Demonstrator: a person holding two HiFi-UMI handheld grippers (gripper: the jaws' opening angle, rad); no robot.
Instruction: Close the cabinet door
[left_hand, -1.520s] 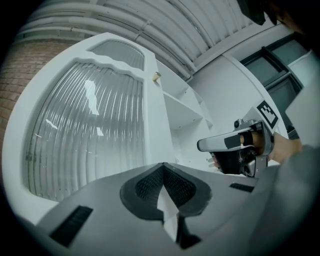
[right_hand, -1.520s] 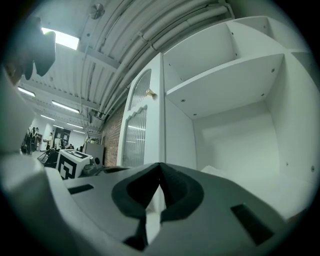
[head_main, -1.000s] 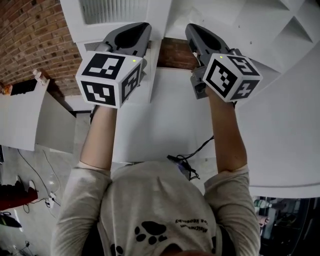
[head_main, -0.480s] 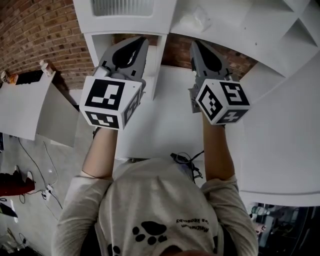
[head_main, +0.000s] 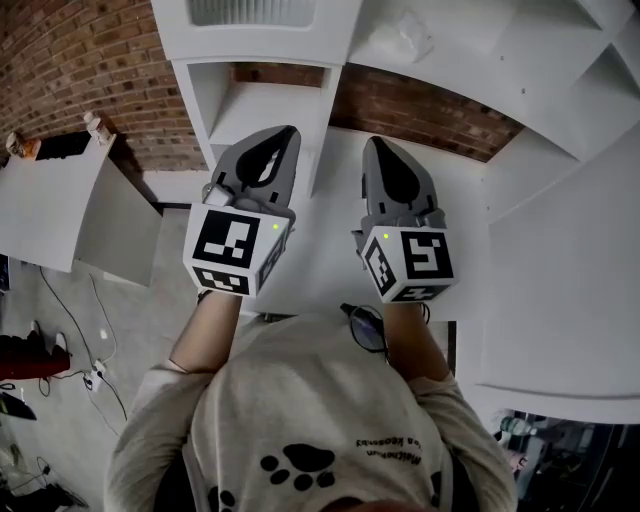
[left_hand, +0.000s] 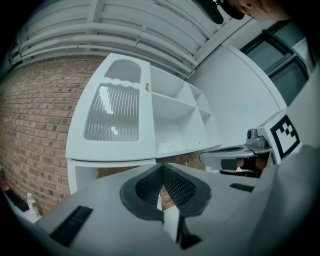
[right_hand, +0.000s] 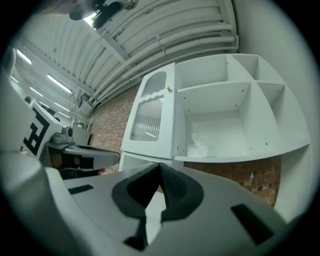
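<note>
Well, the cabinet door (left_hand: 112, 115) stands ahead, above my left gripper (left_hand: 161, 169) and right gripper (right_hand: 159, 167) (both pressed together, empty); it's white with a ribbed pane.

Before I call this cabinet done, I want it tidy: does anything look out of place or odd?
A crumpled clear plastic scrap lies on the lower open shelf of the white wall cabinet, just right of its ribbed-glass door; it looks left behind.

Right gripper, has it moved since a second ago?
Yes. The right gripper has dropped lower in the head view, its tip now below the brick strip it overlapped.
</note>
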